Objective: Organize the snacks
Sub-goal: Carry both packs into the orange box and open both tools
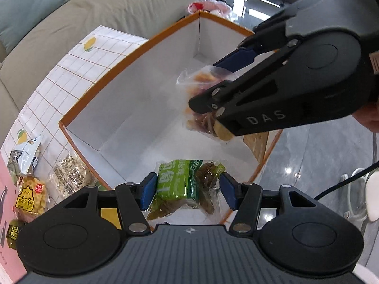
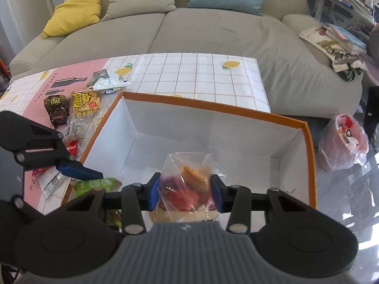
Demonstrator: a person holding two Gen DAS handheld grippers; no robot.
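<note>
An open box, white inside with an orange rim, stands on the gridded tablecloth. My left gripper is shut on a green snack packet bunched with a clear packet of brown pieces, held over the box's near corner. My right gripper is shut on a clear bag of orange and red snacks above the box's floor. In the right wrist view one blue finger of the left gripper shows over the green packet.
Several loose snack packets lie on the cloth left of the box, among them a yellow cracker packet and a dark one. A sofa runs behind the table. A pink-lined bin stands on the glossy floor at right.
</note>
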